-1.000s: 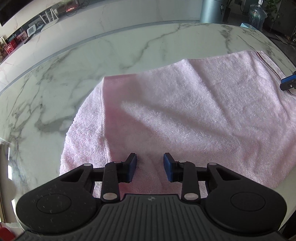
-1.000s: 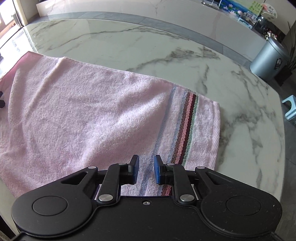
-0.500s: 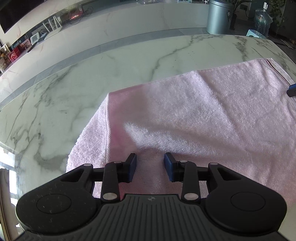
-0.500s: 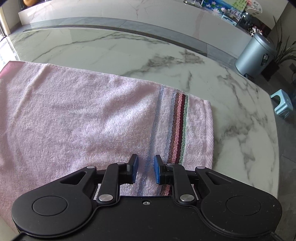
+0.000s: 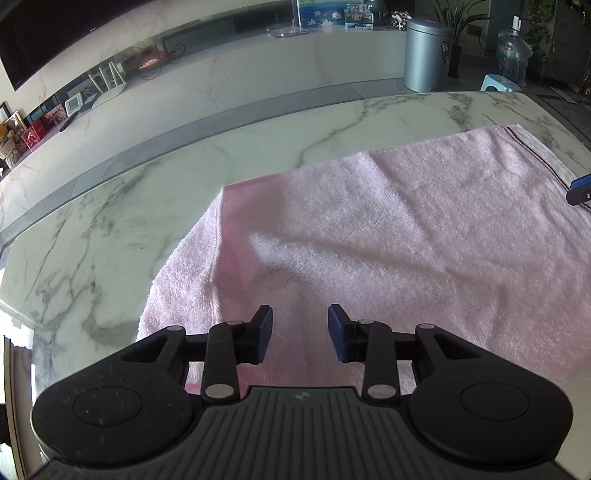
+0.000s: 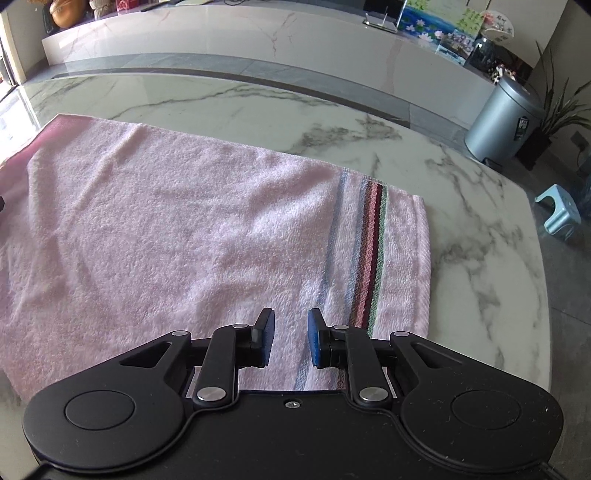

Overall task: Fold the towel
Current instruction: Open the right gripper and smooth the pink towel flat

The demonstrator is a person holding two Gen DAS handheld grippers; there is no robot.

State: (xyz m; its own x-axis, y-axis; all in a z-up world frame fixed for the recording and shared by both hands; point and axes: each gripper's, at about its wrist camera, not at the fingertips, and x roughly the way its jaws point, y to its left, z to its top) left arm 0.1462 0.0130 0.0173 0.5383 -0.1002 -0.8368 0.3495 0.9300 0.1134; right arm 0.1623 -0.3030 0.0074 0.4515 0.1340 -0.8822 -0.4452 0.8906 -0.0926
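Observation:
A pink towel [image 5: 406, 236] lies spread flat on the marble table [image 5: 110, 236]. Its left end is doubled over with a hem seam. In the right wrist view the towel [image 6: 177, 236] shows a band of coloured stripes [image 6: 369, 251] near its right end. My left gripper [image 5: 300, 332] is open and empty above the towel's near left part. My right gripper [image 6: 290, 341] is open and empty above the near edge, just left of the stripes. The right gripper's blue tip [image 5: 580, 188] shows at the right edge of the left wrist view.
The marble table's right edge [image 6: 535, 258] falls to the floor, where a grey bin [image 6: 502, 122] and a small blue stool [image 6: 559, 214] stand. A long white counter [image 6: 258, 33] runs behind the table.
Both grippers have pulled back and lifted from the towel, so more table and room show. Their jaws stay open as before. The towel has not moved.

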